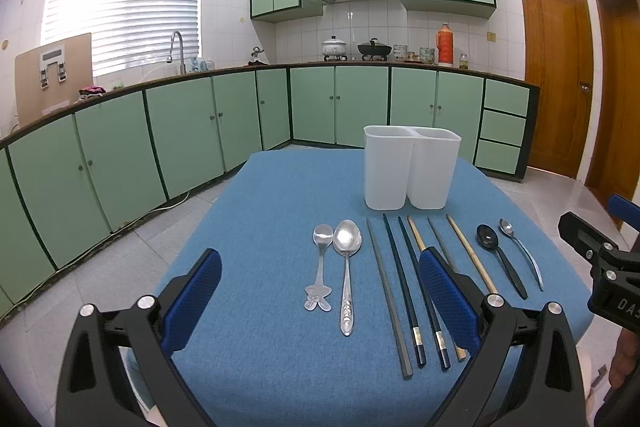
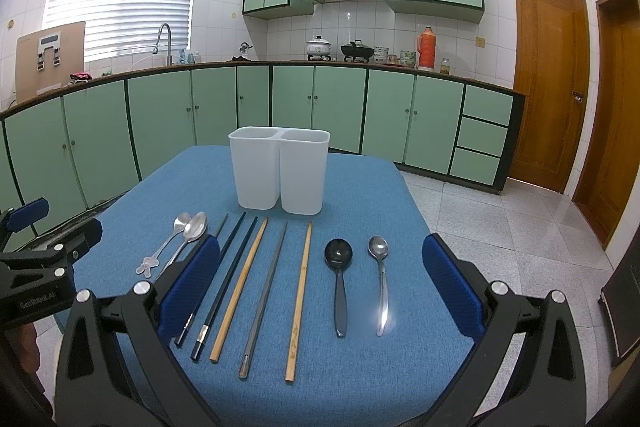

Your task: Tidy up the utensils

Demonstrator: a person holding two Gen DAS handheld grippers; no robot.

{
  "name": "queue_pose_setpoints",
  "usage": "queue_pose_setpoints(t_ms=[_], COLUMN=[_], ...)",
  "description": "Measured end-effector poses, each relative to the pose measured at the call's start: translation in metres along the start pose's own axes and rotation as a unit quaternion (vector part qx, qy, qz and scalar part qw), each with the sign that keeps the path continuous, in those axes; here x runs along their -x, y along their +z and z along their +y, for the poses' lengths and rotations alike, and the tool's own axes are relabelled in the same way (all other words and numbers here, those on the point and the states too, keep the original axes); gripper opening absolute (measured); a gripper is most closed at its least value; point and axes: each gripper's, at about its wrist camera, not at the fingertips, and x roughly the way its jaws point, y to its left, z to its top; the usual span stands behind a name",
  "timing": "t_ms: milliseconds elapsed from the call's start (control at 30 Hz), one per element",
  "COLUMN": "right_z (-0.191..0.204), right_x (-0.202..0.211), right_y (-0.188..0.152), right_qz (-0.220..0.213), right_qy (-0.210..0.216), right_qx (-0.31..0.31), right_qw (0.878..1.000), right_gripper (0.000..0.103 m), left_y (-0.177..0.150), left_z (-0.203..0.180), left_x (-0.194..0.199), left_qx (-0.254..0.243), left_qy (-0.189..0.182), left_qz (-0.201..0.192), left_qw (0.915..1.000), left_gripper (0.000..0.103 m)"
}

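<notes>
— Where did the utensils lie?
— Spoons [image 1: 339, 269] sat between the left gripper [image 1: 320, 303]'s spread fingers; chopsticks [image 2: 256, 291], black spoon [image 2: 339, 279] and steel spoon [image 2: 381, 279] between the right gripper [image 2: 322, 301]'s, also spread, empty.
— And the holder?
— White caddy [image 2: 280, 171] stood beyond, on blue table [image 2: 360, 379].

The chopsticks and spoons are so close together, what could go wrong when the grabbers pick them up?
1. The chopsticks lie side by side, so the jaws might catch two at once or nudge a neighbour.
2. The two spoons nearly touch; lifting one may drag the other.
3. The white holder looks light and might tip if bumped.
</notes>
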Motion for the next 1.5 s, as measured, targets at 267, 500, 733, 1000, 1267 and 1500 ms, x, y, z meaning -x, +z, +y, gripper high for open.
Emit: queue_pose_setpoints(t_ms=[267,500,733,1000,1267,1500], right_z=[0.0002,0.0002,0.0001,0.0001,0.0002,0.0003], right_x=[-0.0001,-0.0002,-0.0002,-0.0002,-0.0001,-0.0002], right_y=[-0.0001,-0.0001,0.0000,0.0002,0.0003,0.0005], right_qz=[0.000,0.000,0.000,0.001,0.001,0.001], right_qy=[0.000,0.000,0.000,0.000,0.000,0.000], right_qx=[0.000,0.001,0.001,0.001,0.001,0.001], right_qw=[1.000,1.000,1.000,1.000,1.000,1.000], right_gripper=[0.098,0.098,0.098,0.098,0.098,0.098], left_y=[0.0024,0.0022,0.0037,0.0040,0.0040,0.0041], left_z=[0.0020,0.0020,0.0025,0.0027,0.0025,0.0026], left_x=[-0.0020,-0.0021,-0.0025,-0.0024,-0.0024,-0.0027], left_qx=[0.002,0.001,0.002,0.001,0.002,0.001], left_qy=[-0.002,-0.003,-0.003,-0.003,-0.002,-0.002], left_qz=[0.001,0.002,0.003,0.003,0.003,0.004], left_qw=[1.0000,1.0000,1.0000,1.0000,1.0000,1.0000], left_gripper=[0.097,0.097,0.097,0.097,0.097,0.097])
